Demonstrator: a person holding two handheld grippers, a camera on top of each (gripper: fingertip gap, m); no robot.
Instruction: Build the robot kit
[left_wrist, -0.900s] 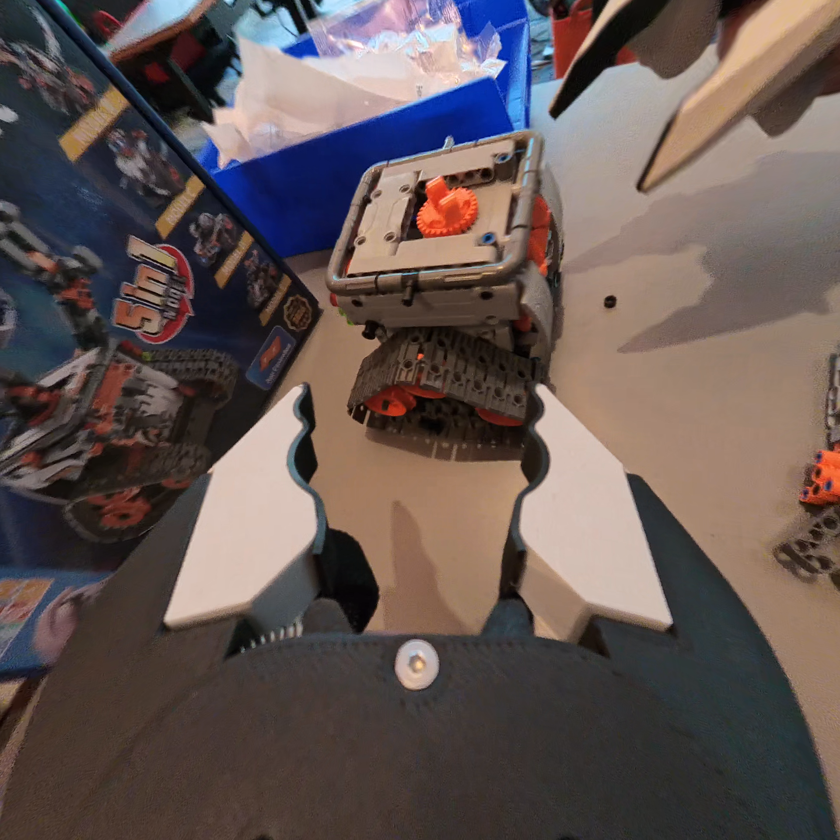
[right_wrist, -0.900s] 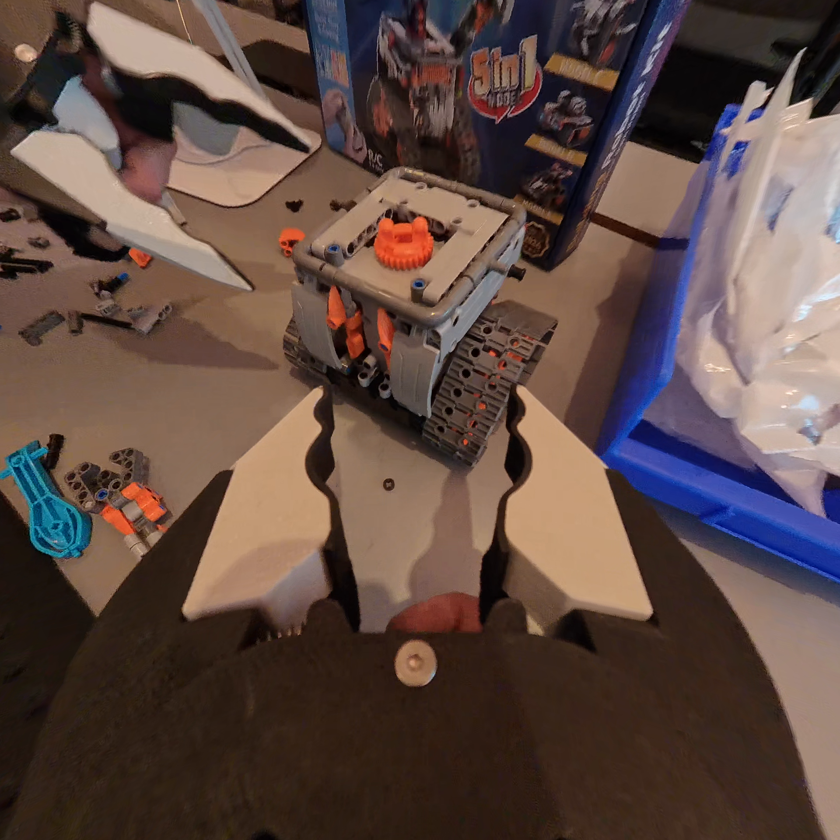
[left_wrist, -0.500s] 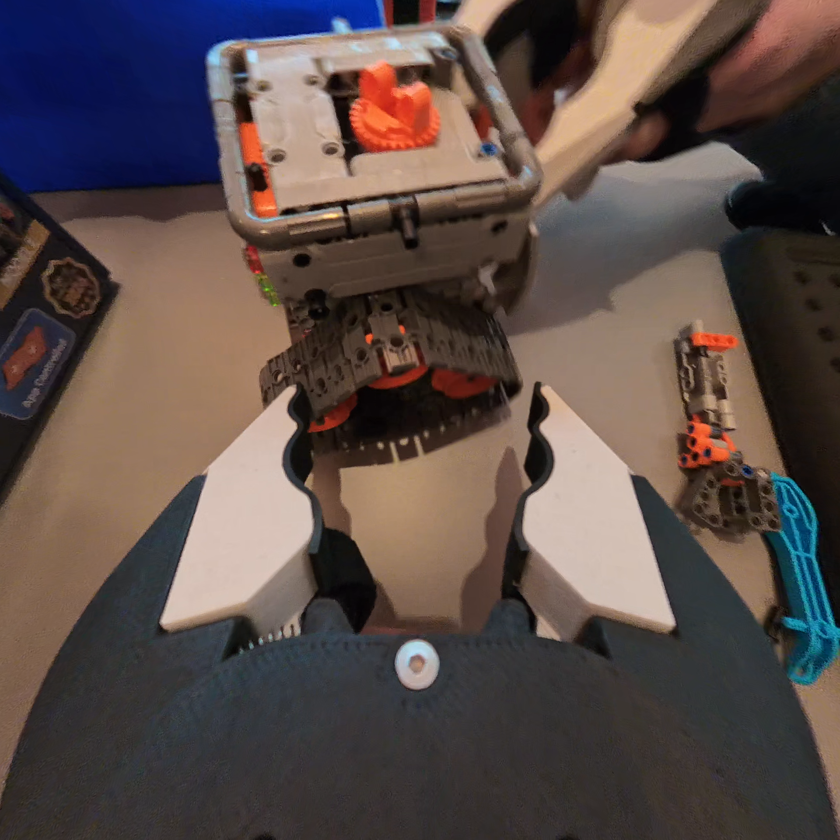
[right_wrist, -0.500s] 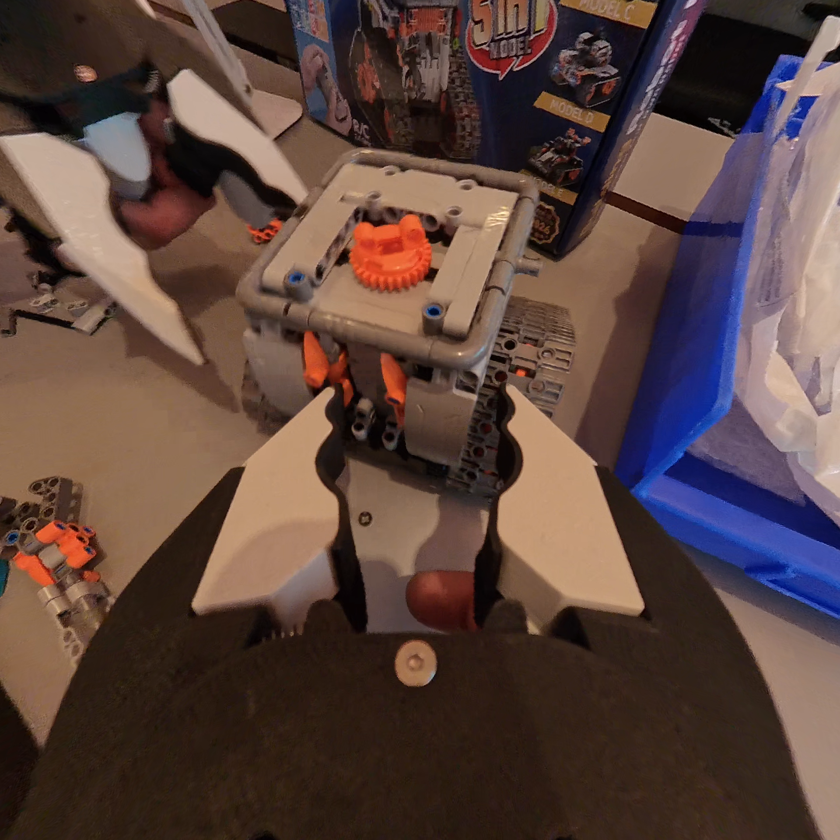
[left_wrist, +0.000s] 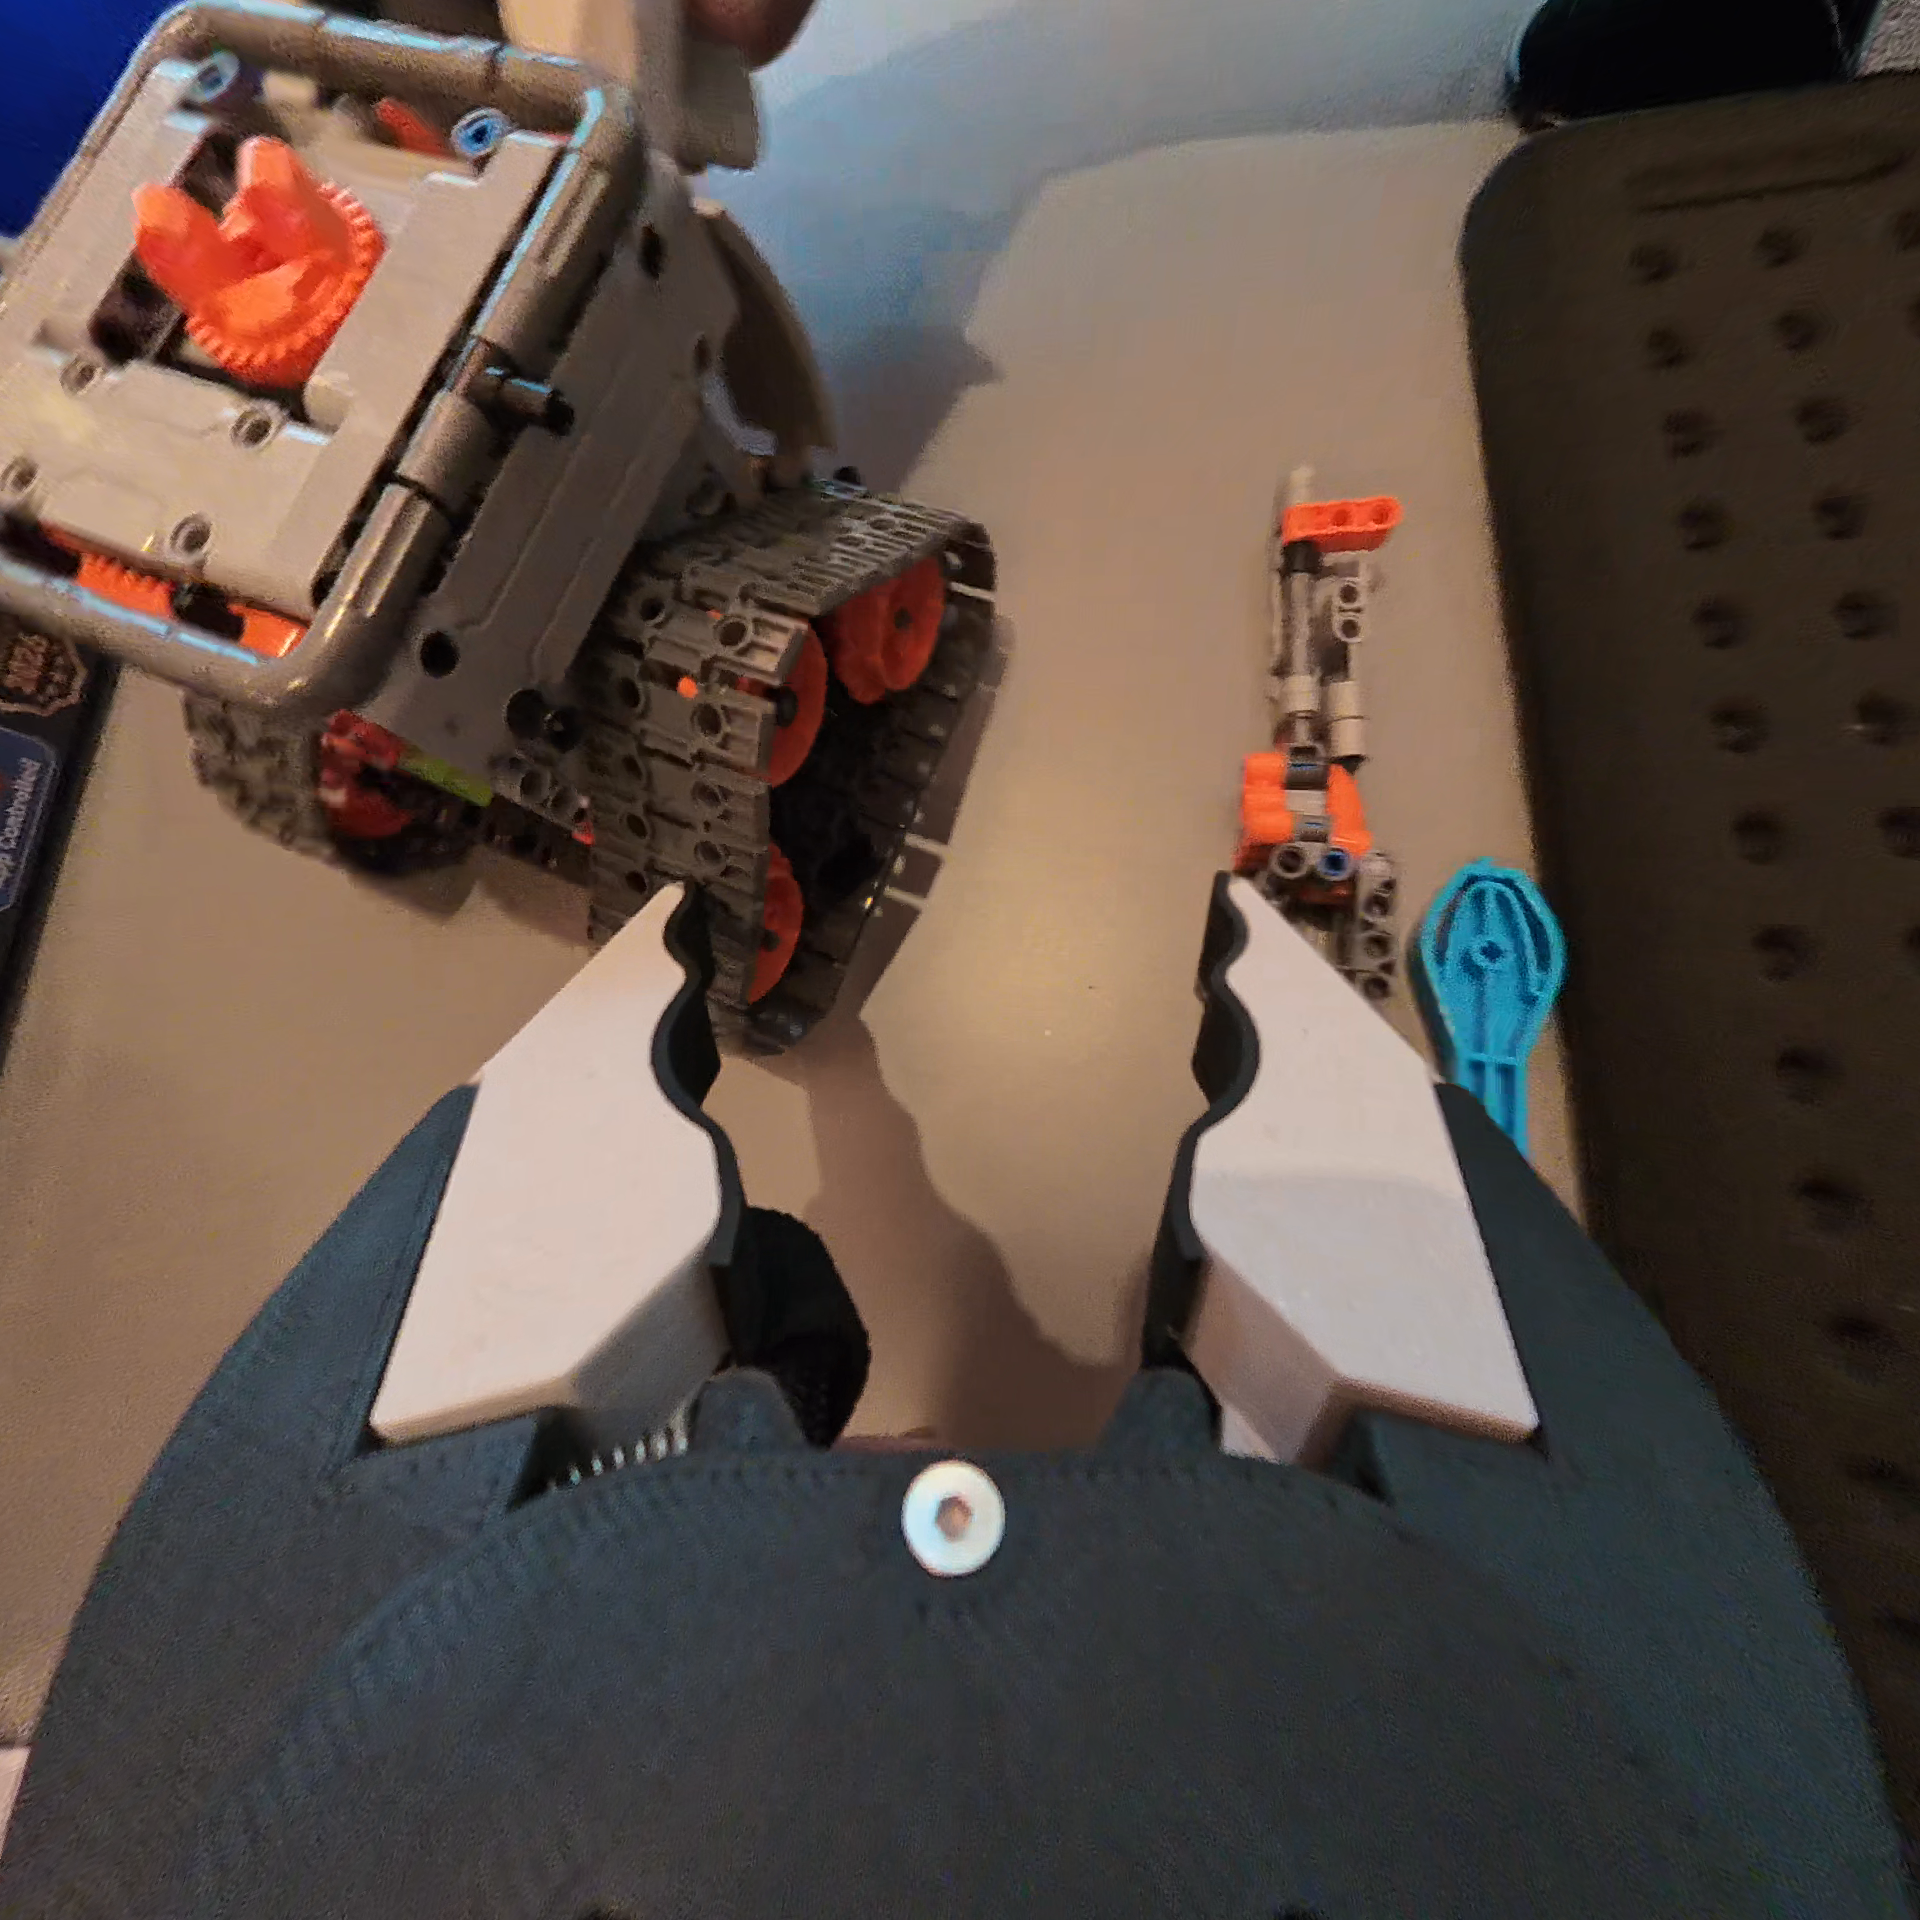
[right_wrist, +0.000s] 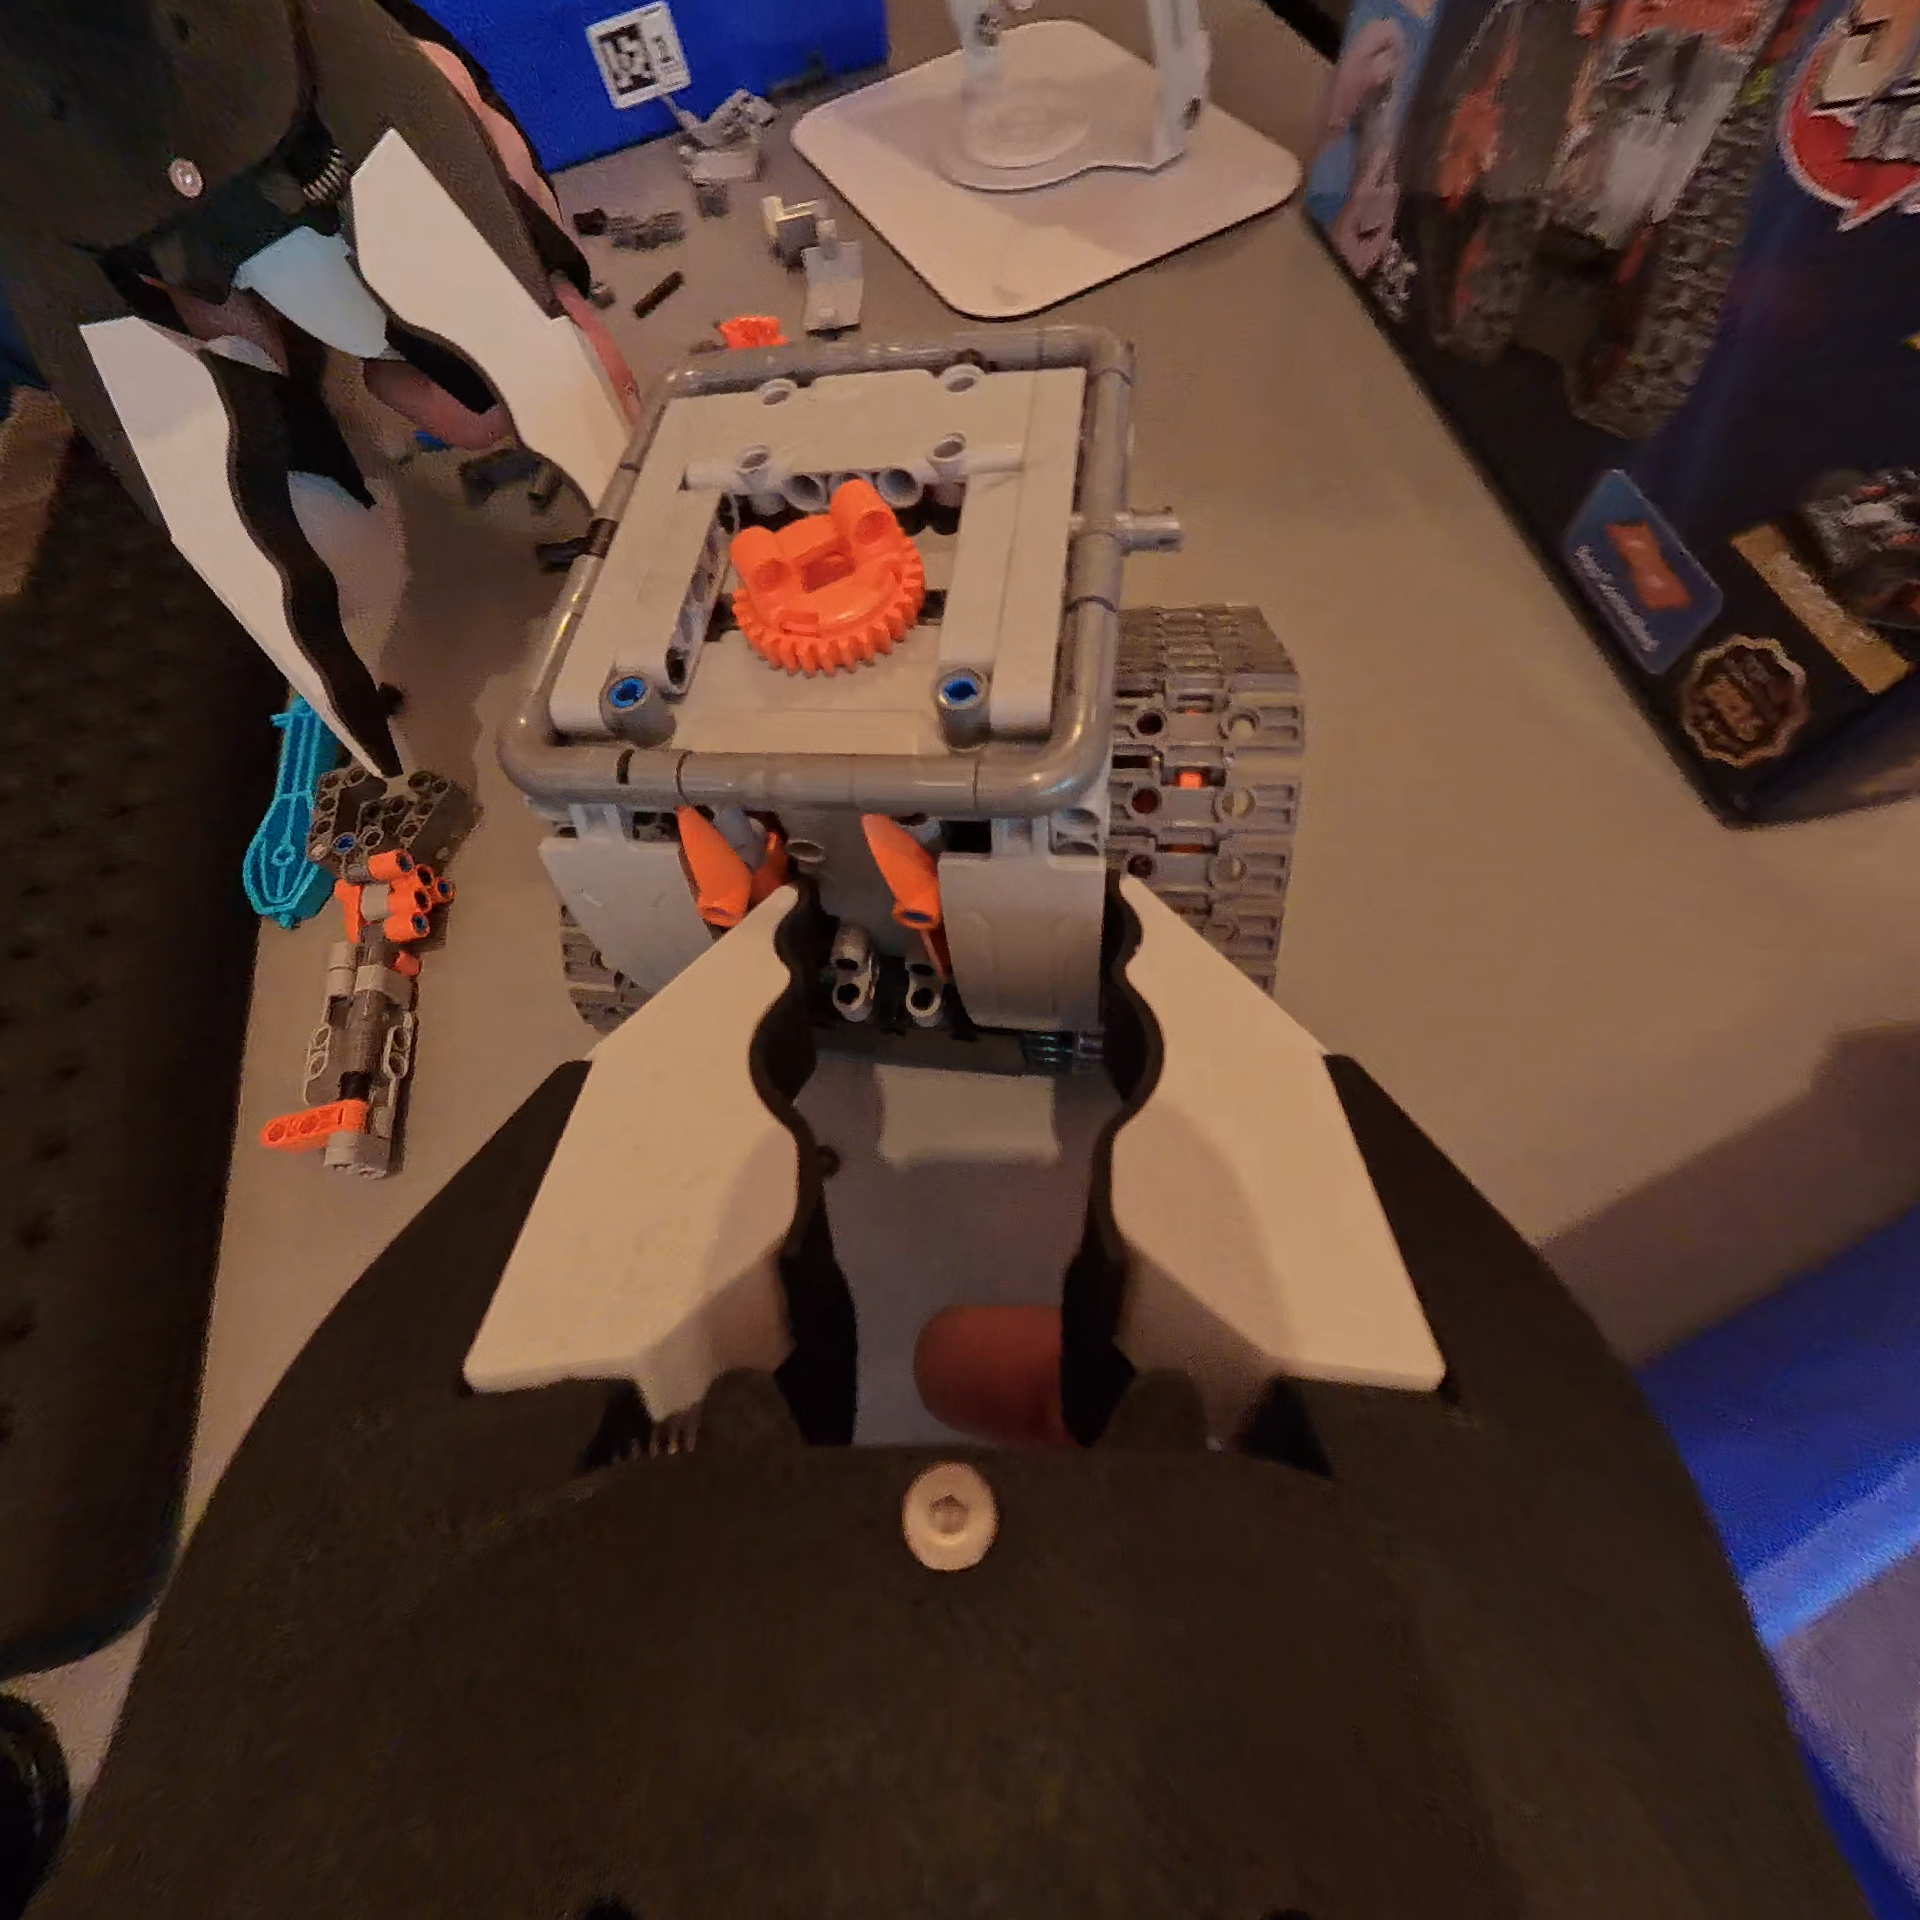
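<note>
While the toy tank (right_wrist: 831, 727) sits on the desk (right_wrist: 1455, 1039), the right gripper (right_wrist: 951, 914) is wide open at its front, holding nothing. The left gripper (left_wrist: 940, 914) gapes empty beside its track.

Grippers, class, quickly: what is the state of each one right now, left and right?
Left gripper: open, holding nothing, its left fingertip by the model's track.
Right gripper: open, holding nothing, fingertips at the front of the tracked model.
</note>
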